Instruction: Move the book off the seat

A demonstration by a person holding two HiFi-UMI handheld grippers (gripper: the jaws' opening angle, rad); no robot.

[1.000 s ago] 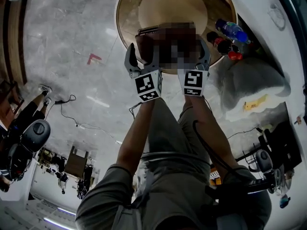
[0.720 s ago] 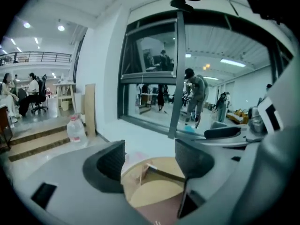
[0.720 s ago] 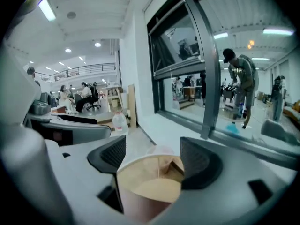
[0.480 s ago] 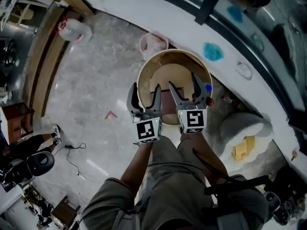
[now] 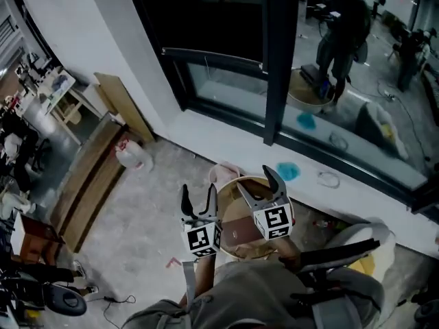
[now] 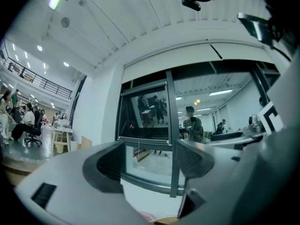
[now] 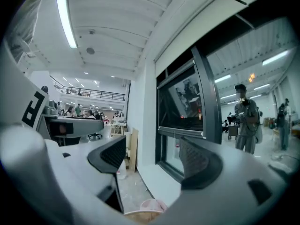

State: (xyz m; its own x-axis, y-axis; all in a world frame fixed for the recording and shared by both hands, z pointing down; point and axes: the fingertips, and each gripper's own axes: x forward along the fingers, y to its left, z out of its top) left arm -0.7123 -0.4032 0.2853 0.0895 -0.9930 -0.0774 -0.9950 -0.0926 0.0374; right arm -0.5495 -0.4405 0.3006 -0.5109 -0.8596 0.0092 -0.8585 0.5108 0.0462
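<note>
The brown book [image 5: 237, 230] lies flat on the round wooden seat [image 5: 228, 181], between the 2 grippers in the head view and touched by neither. Only that view shows it. The 2 gripper views look level over it at the dark window [image 7: 187, 102] and catch just the seat's tan rim at their lower edge.

The left gripper [image 5: 198, 193] is spread wide, with only glass and sill between its jaws. The right gripper [image 5: 255, 181] gapes just as empty. Their marker cubes cover the seat's sides, and the person's lap hides its near edge.

A pink bag [image 5: 223, 172] sits just beyond the seat, against the white sill [image 5: 206, 139], which bears a blue patch [image 5: 289, 171]. Wooden boards [image 5: 120, 105] lean near a plastic bag [image 5: 134, 157]. The glass reflects 1 standing person [image 7: 246, 118].
</note>
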